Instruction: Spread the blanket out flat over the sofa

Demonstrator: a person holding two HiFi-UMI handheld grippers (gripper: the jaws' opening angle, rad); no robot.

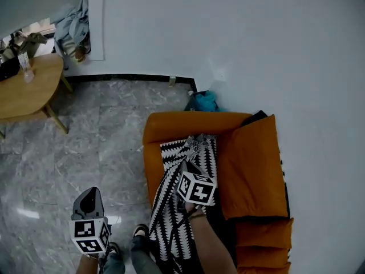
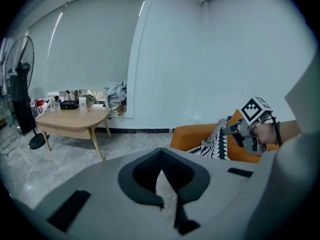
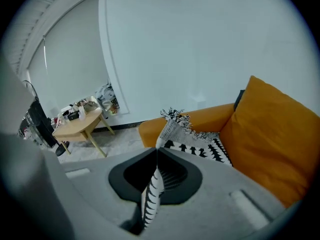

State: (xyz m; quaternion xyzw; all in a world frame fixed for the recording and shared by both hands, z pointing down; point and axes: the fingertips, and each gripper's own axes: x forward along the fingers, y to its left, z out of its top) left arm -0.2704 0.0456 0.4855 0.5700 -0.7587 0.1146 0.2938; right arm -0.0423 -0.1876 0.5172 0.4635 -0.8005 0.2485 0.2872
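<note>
The blanket (image 1: 174, 221), black and white in a zigzag print, lies partly on the seat of the orange sofa (image 1: 171, 127) and hangs off its front edge towards the floor (image 1: 108, 147). Its lower end runs out of the bottom of my head view, so I cannot see how far it trails. My right claw (image 1: 188, 165) is clamped on it. In the right gripper view a strip of the fabric passes between the closed jaws and the fringed end stands up just past the tips, with the rest spread loosely on the seat. My left claw (image 1: 90, 194) hangs over the bare floor, well apart from the sofa, its jaws closed together on nothing. The back cushion (image 1: 254, 170) covers something dark behind it that I cannot identify, and the sofa's right side is cut off. A teal thing (image 1: 202, 100) sits half hidden behind the armrest. By the far wall the wooden desk (image 1: 34, 93) is cropped at the left; it carries a clear glass (image 1: 26, 68) whose contents I cannot make out.
</note>
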